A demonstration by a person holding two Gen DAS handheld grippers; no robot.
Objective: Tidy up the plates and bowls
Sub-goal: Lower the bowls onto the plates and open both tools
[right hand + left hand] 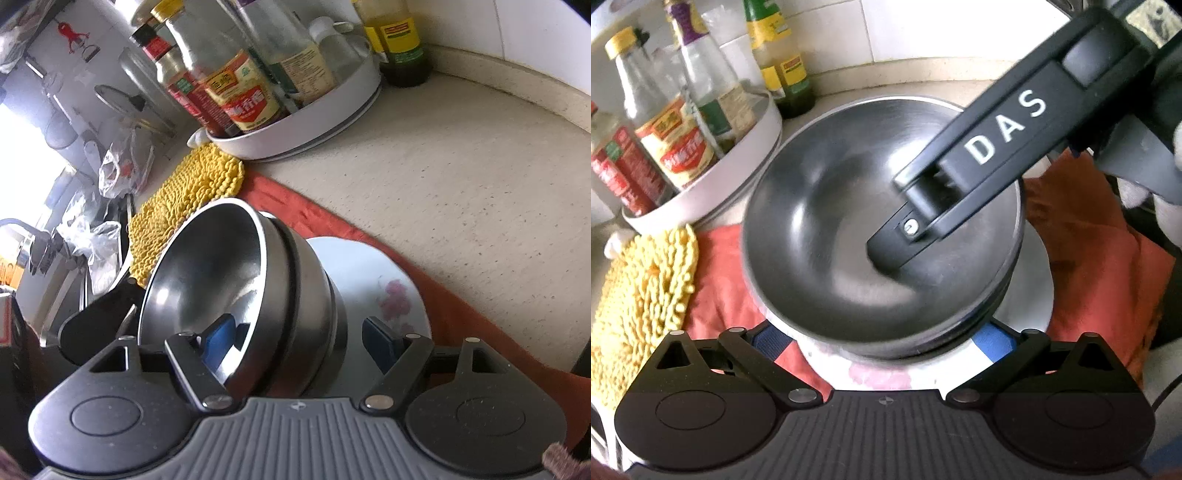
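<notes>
Three nested steel bowls [849, 206] stand on a white plate [1030, 288] with a pink flower print, on an orange cloth. My left gripper [882, 339] is open wide, its blue pads [995, 339] either side of the stack's near foot; touch is unclear. One finger [905, 236] of my right gripper reaches into the top bowl from the upper right. In the right wrist view the bowls [303, 295] look tilted. My right gripper [301, 341] straddles their wall, one pad [221, 339] inside the top bowl, the other outside over the plate [369, 266], a gap showing.
A white round tray [738, 162] of sauce bottles stands at the back left, with a green-yellow bottle [783, 62] by the tiled wall. A yellow chenille mat [642, 295] lies left of the orange cloth [1100, 258]. Plastic bags [122, 166] sit far left. Bare beige counter [461, 177] lies right.
</notes>
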